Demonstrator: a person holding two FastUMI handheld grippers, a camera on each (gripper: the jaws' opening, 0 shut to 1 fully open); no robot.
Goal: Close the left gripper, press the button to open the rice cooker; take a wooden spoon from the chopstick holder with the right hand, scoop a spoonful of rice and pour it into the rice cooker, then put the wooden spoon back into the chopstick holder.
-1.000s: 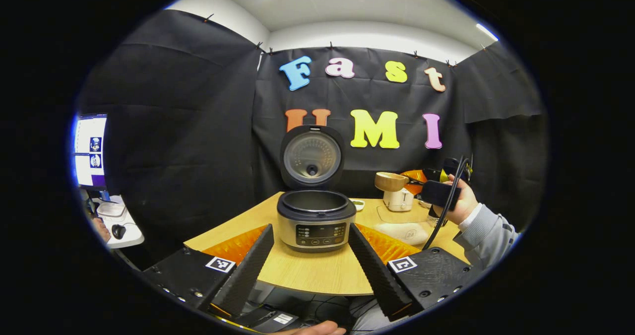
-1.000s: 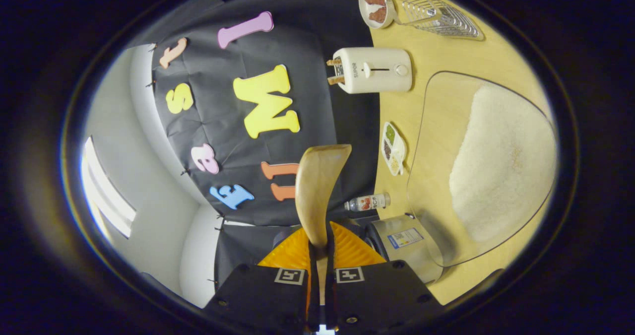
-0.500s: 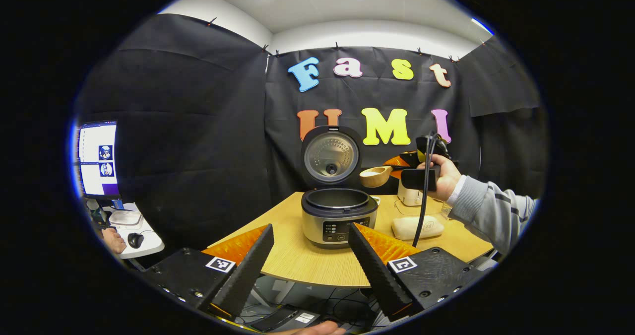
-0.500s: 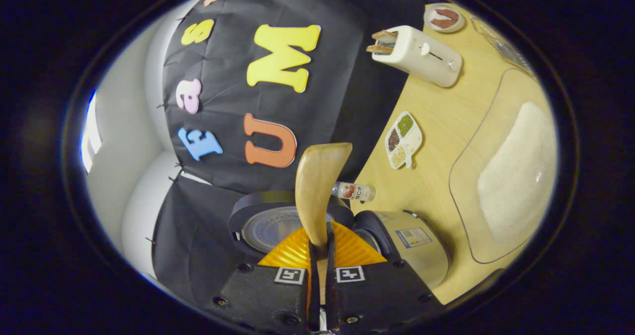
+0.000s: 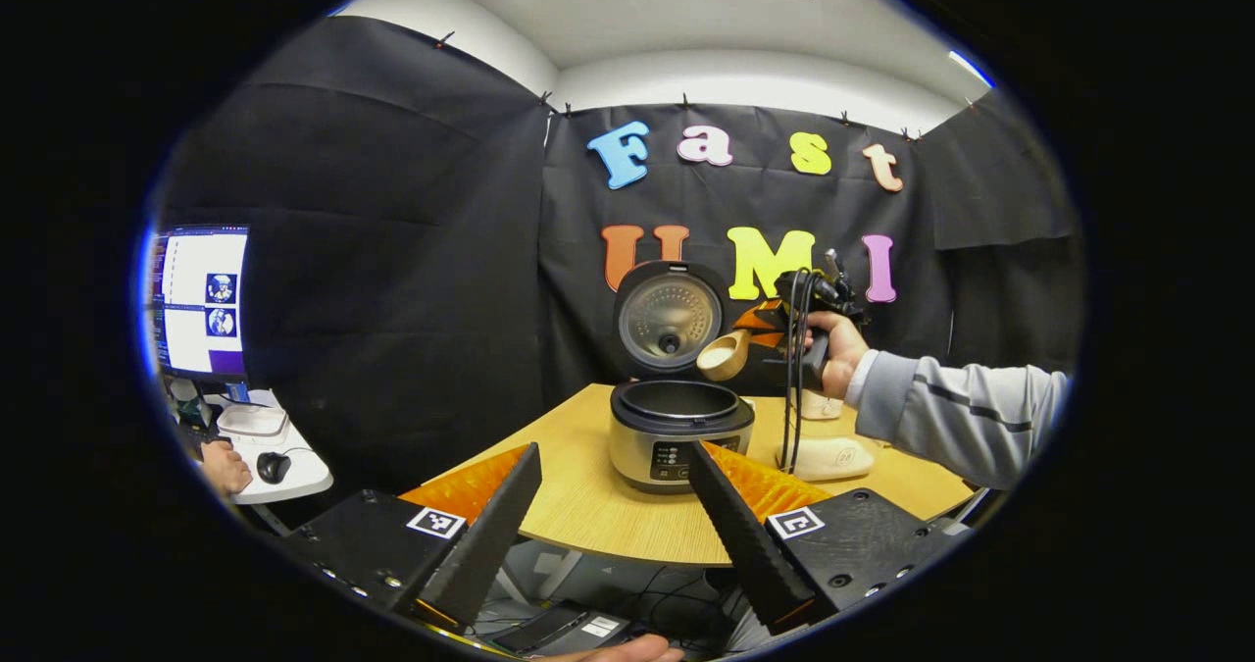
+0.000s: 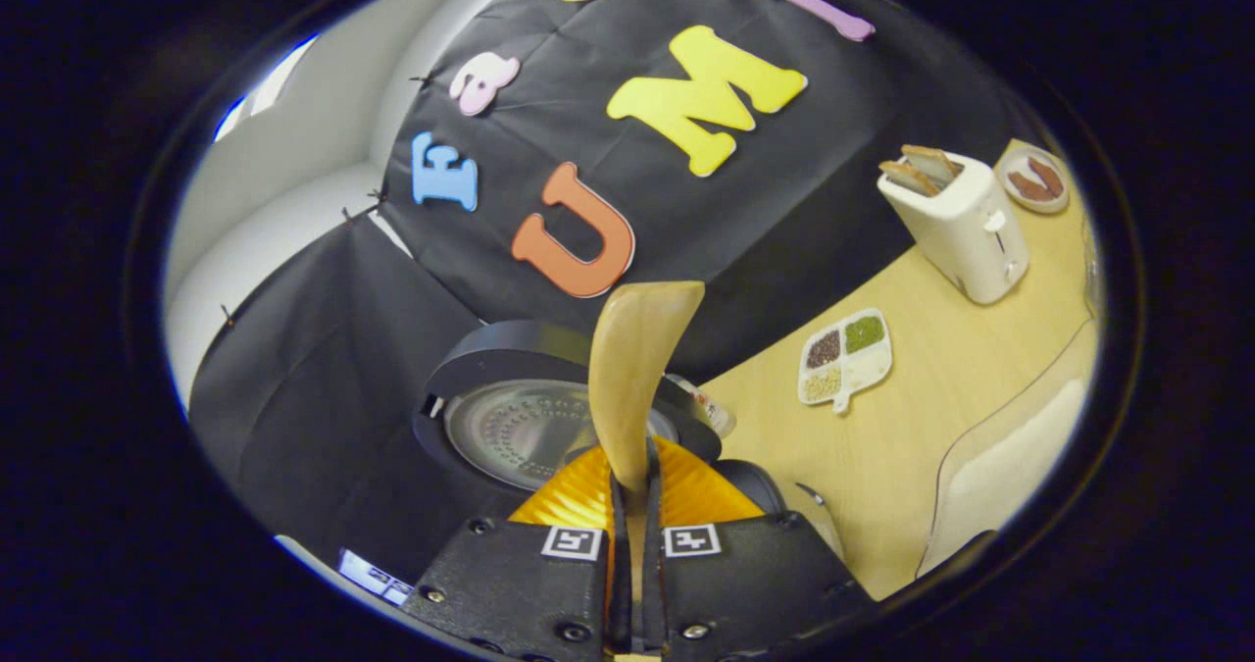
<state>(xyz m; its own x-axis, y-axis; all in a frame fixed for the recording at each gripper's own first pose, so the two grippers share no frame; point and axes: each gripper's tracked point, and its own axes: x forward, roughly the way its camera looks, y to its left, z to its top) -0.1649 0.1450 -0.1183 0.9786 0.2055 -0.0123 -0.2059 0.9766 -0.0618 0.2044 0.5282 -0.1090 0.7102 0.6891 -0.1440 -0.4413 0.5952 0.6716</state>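
Observation:
The rice cooker (image 5: 680, 434) stands on the wooden table (image 5: 588, 515) with its lid (image 5: 669, 318) up and its pot open. My left gripper (image 5: 615, 451) is open, short of the table's near edge, with nothing between its fingers. In the left gripper view a hand holds my right gripper (image 5: 775, 324) above and to the right of the pot. The wooden spoon (image 5: 724, 356) sticks out from it with its bowl tilted over the pot's right rim. In the right gripper view my right gripper (image 6: 632, 481) is shut on the spoon (image 6: 635, 368) handle, with the lid (image 6: 520, 427) behind. Whether the spoon carries rice I cannot tell.
A clear container of rice (image 5: 828, 458) sits right of the cooker, and also shows as the rice container (image 6: 1010, 466). A white toaster (image 6: 956, 226), a divided dish of grains (image 6: 845, 356) and a small plate (image 6: 1034, 181) stand further along. A monitor (image 5: 201, 299) and side desk (image 5: 275, 471) are at far left.
The right gripper carried the spoon left from over the rice container to above the cooker's rim, rolling as it went. The left gripper drew back from the cooker.

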